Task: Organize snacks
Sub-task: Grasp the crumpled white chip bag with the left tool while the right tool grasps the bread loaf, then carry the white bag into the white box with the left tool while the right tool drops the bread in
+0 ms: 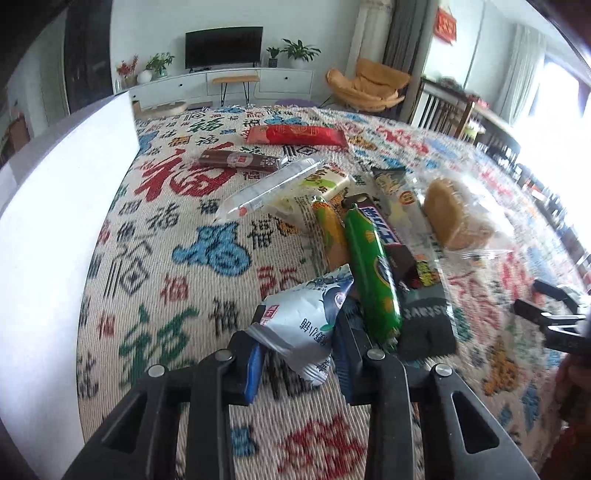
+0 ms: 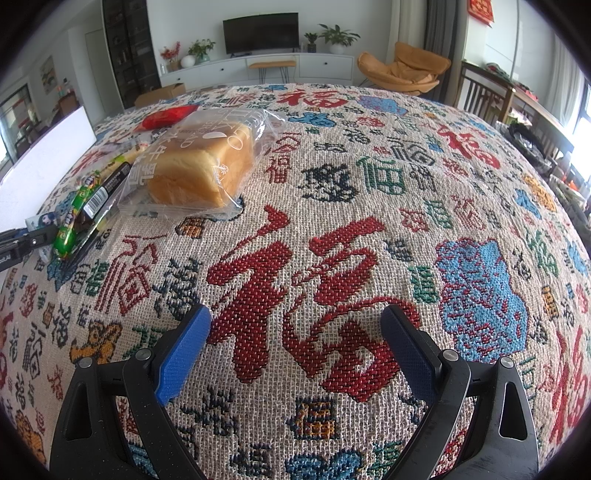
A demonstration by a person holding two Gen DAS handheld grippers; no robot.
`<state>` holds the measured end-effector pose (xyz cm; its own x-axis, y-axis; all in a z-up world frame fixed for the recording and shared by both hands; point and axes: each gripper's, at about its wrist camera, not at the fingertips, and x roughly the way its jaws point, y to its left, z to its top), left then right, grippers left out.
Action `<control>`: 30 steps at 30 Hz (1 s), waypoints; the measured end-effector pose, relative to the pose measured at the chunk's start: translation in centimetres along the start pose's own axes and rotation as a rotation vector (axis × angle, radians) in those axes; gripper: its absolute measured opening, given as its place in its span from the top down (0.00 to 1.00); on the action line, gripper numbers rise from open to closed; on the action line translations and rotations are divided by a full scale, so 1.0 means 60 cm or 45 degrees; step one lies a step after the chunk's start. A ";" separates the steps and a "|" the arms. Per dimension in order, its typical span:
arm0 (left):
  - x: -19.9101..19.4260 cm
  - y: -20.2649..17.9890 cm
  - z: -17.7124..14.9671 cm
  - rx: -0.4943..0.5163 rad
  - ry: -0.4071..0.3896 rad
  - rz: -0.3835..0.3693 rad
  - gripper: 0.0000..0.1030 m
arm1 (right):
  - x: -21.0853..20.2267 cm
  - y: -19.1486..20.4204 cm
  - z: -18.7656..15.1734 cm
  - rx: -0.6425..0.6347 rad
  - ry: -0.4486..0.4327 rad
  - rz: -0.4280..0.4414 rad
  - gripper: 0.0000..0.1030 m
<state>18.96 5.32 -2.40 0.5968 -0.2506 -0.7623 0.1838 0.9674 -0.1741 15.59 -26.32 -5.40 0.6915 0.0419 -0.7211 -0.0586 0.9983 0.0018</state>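
Left wrist view: left gripper (image 1: 297, 363) pinches the silver snack packet (image 1: 301, 325); lift clear of the pile, gently. Right gripper (image 2: 295, 349) gapes empty.

Dark television (image 2: 260, 36) on a long white cabinet (image 2: 258, 68), orange lounge chair (image 2: 402, 74), potted plants (image 2: 338, 37), white curtains (image 1: 524, 70), red wall hanging (image 1: 446, 25)

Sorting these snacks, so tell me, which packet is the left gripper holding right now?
The silver-and-blue packet, pinched in the left gripper. The green sausage, the bread and the other snacks lie loose on the tablecloth.
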 end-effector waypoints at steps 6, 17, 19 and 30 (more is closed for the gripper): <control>-0.091 0.004 -0.066 -0.042 -0.066 -0.054 0.69 | 0.004 0.001 0.005 -0.011 0.013 0.006 0.07; -0.137 -0.002 -0.126 -0.109 -0.104 -0.124 0.69 | 0.002 0.037 0.239 0.265 0.104 0.246 0.09; -0.141 -0.005 -0.134 -0.102 -0.102 -0.127 0.69 | 0.057 0.067 0.257 0.241 0.221 0.210 0.09; -0.172 -0.015 -0.134 -0.185 -0.063 -0.272 0.69 | 0.085 0.131 0.185 -0.043 0.220 0.014 0.28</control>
<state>6.37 7.31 0.61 0.5948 -0.4477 -0.6677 0.1976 0.8865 -0.4184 26.62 -17.82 -1.37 0.5569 0.0424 -0.8295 -0.0920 0.9957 -0.0108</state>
